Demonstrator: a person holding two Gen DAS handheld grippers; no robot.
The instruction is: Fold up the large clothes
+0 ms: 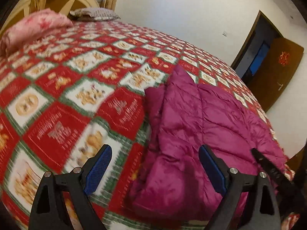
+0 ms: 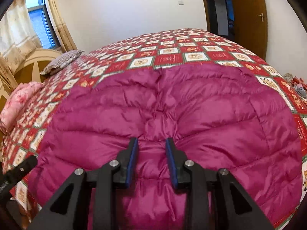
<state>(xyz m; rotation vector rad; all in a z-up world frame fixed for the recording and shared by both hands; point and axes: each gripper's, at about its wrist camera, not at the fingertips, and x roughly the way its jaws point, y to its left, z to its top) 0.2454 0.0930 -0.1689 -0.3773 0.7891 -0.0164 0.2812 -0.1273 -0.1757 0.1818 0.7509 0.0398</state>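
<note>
Right now the right gripper (image 2: 151,143) pinches a bunched fold of the magenta puffer jacket (image 2: 191,115) at six o'clock; the left gripper (image 1: 155,153) gapes wide, empty, above the patchwork bedspread (image 1: 76,80).

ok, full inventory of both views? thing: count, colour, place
jacket: 1, magenta, quilted, on bedspread near edge
bedspread: 1, red, white and green check, covers bed
pillows: 2, pink and grey striped, at headboard end
headboard: 1, cream and brown, behind pillows
curtains: beige, at window
door: 1, brown, open, far wall
left hand-held gripper: black, blue pads, open, at the jacket's edge
right hand-held gripper: black, blue pads, shut on a jacket fold
</note>
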